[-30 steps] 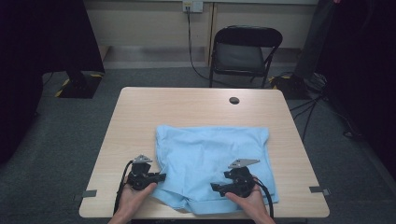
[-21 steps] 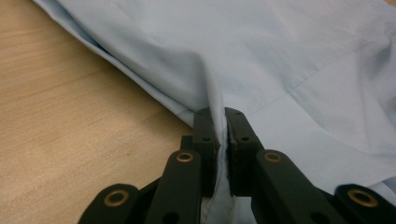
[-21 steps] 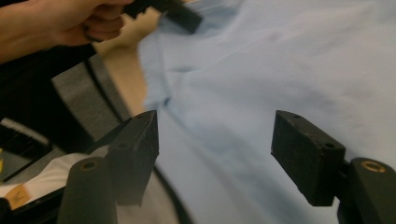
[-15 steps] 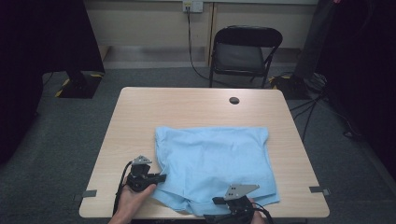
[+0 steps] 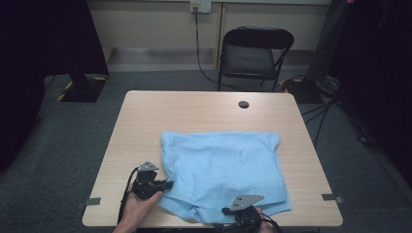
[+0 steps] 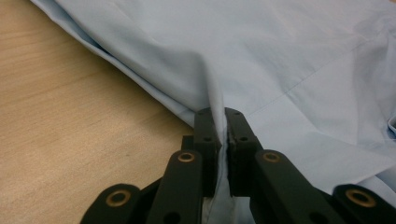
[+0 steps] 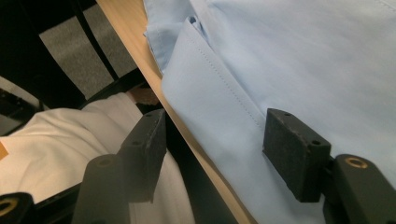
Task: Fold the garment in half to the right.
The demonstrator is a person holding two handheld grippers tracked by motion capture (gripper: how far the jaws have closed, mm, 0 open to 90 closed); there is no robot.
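**Blue shirt pinched on one side**

From up high, the soft light blue shirt [image 5: 223, 170] lies flat on the smooth wooden table [image 5: 204, 109], near the front edge. In the left gripper view, the left gripper [image 6: 223, 122] is squeezed tight on a raised fold of the cloth. In the right gripper view, the right gripper [image 7: 212, 154] has been closing, with the table edge and shirt hem between its jaws, not pinched yet

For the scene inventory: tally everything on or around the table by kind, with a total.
Light blue garment: 1
Wooden table: 1
Black folding chair: 1
Handheld tools: 2, the left tool shut on the garment's edge, the right tool open astride the garment's hem at the near table edge
Total: 5
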